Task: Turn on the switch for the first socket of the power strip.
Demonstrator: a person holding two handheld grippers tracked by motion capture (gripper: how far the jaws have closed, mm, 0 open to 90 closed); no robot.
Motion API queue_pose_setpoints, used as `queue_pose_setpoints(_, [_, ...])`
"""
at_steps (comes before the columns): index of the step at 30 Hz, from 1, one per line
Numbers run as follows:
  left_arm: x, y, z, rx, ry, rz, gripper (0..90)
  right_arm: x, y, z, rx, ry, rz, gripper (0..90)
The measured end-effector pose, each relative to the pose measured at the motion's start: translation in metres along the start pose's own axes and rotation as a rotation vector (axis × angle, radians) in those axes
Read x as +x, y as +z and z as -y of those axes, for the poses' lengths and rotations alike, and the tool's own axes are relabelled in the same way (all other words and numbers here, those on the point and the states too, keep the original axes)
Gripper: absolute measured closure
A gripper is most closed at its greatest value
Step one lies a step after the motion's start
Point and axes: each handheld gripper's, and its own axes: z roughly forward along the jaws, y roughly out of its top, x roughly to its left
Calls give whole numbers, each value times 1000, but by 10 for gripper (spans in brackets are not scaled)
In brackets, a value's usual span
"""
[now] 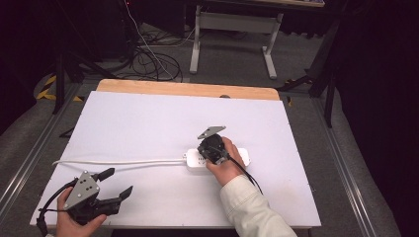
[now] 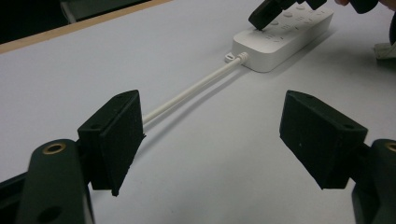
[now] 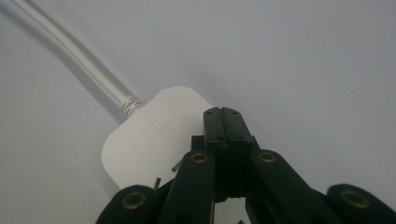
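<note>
A white power strip [image 1: 217, 159] lies on the white table [image 1: 148, 123], a little right of centre in the high view, and its white cable [image 1: 118, 161] runs off to the left edge of the board. The right gripper [image 1: 211, 148] is down on top of the strip, held by the person's right hand [image 1: 225, 165] coming in from the bottom of the frame in a pale sleeve [image 1: 252, 210]. In the right gripper view its two black jaws are pressed flat together with nothing between them, and the closed tip [image 3: 222, 122] rests on the strip's upper face near the end where the cable enters [image 3: 128, 103]. In the left gripper view the same tip [image 2: 261, 17] shows at the upper right, touching the strip's face [image 2: 285, 35] among its sockets. The left gripper [image 1: 116, 183] sits at the lower left of the high view, well apart from the strip, in the left hand [image 1: 69, 219]. Its jaws stand wide apart and hold nothing; in the left gripper view the cable [image 2: 187, 93] runs over the table between them, farther off, not touching either pad. No box, tray or other container stands on the table.
</note>
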Motion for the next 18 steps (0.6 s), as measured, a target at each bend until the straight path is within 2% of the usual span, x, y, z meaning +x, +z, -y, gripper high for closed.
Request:
queue_pose_setpoints(2, [1, 0, 0, 1, 0, -1, 225, -1, -6, -1, -21, -2, 5, 900])
queue_pose_setpoints(6, [2, 1, 0, 3, -4, 1, 225, 0, -23, -5, -89, -12, -22, 900])
queue_pose_setpoints(12, [2, 1, 0, 3, 2, 4, 224, 6, -40, -8, -140, -34, -42, 900])
queue_pose_setpoints(18, [2, 2, 0, 0, -9, 4, 224, 9, -53, -12, -166, -54, -54, 900])
